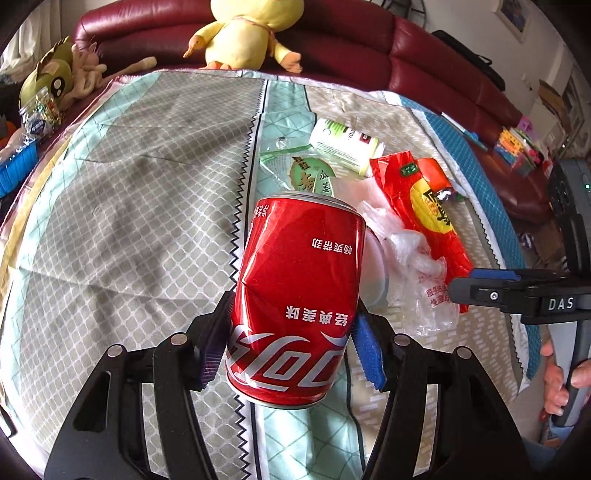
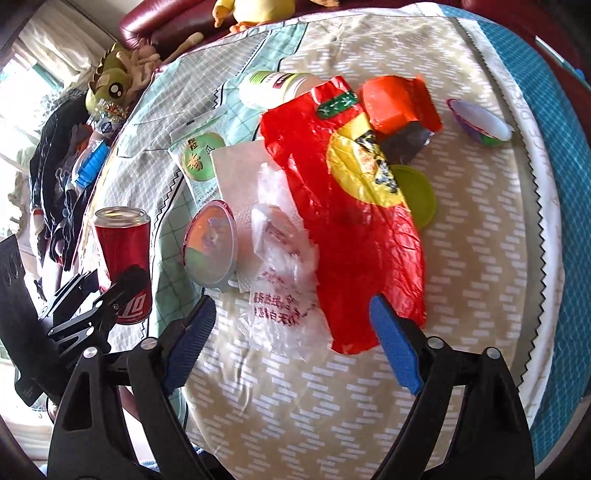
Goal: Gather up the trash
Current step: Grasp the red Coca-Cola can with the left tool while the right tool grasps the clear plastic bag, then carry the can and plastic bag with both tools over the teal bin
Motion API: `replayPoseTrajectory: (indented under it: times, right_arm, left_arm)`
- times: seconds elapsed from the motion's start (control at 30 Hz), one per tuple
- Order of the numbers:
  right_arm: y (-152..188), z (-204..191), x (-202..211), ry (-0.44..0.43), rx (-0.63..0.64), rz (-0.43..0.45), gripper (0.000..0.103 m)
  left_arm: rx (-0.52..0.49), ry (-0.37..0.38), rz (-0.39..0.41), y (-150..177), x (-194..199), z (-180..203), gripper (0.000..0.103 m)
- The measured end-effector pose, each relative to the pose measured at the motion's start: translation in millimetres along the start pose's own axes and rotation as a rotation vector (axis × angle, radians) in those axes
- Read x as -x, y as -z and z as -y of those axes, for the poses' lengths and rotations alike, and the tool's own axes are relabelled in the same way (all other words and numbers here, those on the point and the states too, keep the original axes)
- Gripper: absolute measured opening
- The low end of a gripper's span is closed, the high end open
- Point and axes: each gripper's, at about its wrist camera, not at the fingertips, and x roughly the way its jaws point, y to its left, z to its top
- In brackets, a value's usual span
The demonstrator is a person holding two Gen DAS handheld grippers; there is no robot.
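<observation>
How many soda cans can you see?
1. The red can is squeezed between the pads of the left gripper, at the left edge of the trash pile. More could be hidden under the bags.

Seating: a dark red leather sofa (image 1: pixel 369 33) curves along the far edge of the table.
Table covering: a quilted cloth (image 1: pixel 147 184) in grey, mint and beige lattice panels, with black zigzag seams and a teal border at the right edge.
On the sofa: a yellow plush duck (image 1: pixel 240 33) at the middle, a green plush toy (image 1: pixel 48 79) towards the left.
Wall: pale, with a framed picture (image 1: pixel 515 14) at the upper right.
Window: bright daylight through a pale curtain (image 2: pixel 44 40) at the left.
Right side: colourful small items on a shelf, too small to identify.
</observation>
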Motion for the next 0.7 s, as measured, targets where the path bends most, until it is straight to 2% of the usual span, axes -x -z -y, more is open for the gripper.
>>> replayPoseTrajectory:
  times: [0.03, 0.1, 0.3, 0.37, 0.47, 0.7]
  right_arm:
    - [-2, -3, -5, 0.0, 0.008, -0.006, 0.065]
    - [-4, -6, -13, 0.001, 0.016, -0.018, 0.056]
    - [-8, -13, -30, -0.005, 0.046, -0.032, 0.053]
    - [-8, -12, -34, -0.005, 0.049, -0.042, 0.028]
    - [-3, -5, -28, 0.001, 0.018, -0.025, 0.024]
    - [10, 15, 29, -0.112, -0.033, 0.058, 0.024]
  left_arm:
    - [0.004, 0.0, -0.002, 1, 0, -1, 0.062]
    - [0.007, -0.001, -0.003, 2, -1, -3, 0.062]
    - [0.008, -0.006, -0.007, 1, -1, -4, 0.062]
    - [0.002, -0.007, -0.007, 1, -1, -2, 0.062]
    - [-0.004, -0.004, -0.009, 1, -1, 3, 0.062]
    - [-0.056, 0.012, -0.007, -4, 2, 32, 0.062]
